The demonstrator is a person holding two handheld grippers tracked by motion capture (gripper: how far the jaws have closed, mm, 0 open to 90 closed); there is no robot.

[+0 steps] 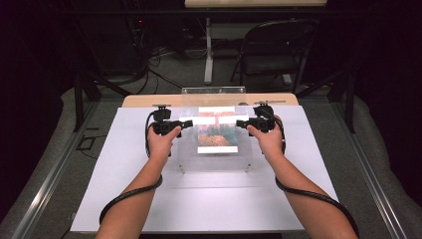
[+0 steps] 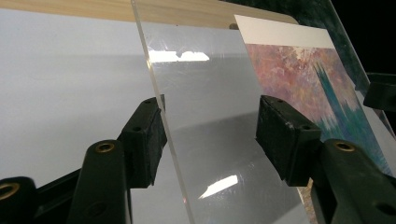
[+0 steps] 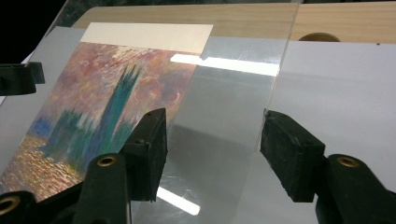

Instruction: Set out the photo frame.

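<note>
A clear acrylic sheet lies over a painted print of blue towers under a pink sky, on a white board. My left gripper is at the sheet's left edge and my right gripper at its right edge. In the left gripper view the sheet runs between the wide-apart jaws of the left gripper; one pad sits at its edge, the other stands off it. In the right gripper view the right gripper straddles the sheet's edge the same way, with the print beneath.
The white board rests on a wooden table. A second clear panel stands at the table's far edge. Beyond are a folding chair and a table leg. Metal rails run along both sides of the board.
</note>
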